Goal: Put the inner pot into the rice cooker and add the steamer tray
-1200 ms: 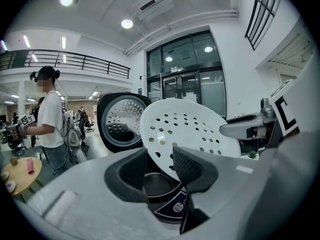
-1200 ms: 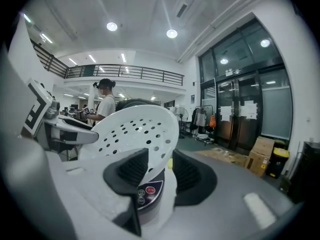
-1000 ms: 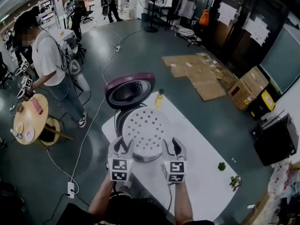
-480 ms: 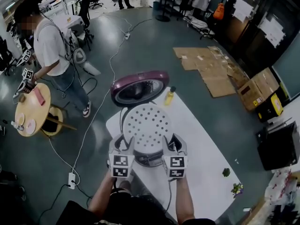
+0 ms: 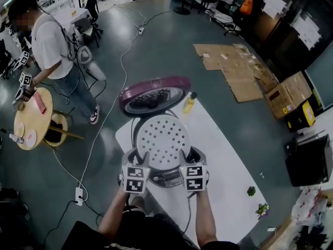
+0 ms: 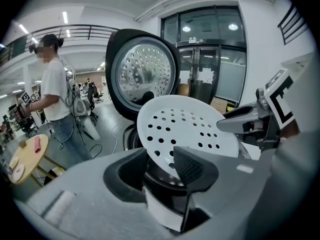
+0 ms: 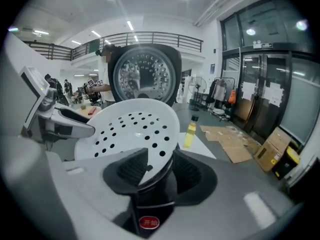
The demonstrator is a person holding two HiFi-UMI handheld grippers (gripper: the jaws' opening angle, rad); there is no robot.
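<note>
Both my grippers hold the white steamer tray [image 5: 162, 139] over the open rice cooker [image 5: 165, 178], which stands at the near end of the bench [image 5: 229, 165]. My left gripper [image 5: 136, 159] pinches the tray's rim on one side and my right gripper [image 5: 190, 159] pinches it on the other. In each gripper view the thin rim runs between the fingers [image 6: 194, 165], which are closed on it rather than spread free. Two opposite holds keep the wide, perforated disc from swinging or tipping. The purple lid [image 5: 151, 94] stands raised behind the cooker, leaving the mouth free for the tray to go in. Seen from above, the tray covers that mouth, so I cannot tell whether the inner pot is seated beneath it. I judge this to be the lowering step, with both sides needing to come down evenly so the rim seats all round. A yellow bottle [image 5: 189, 103] stands on the bench beside the lid, apart from the tray.
</note>
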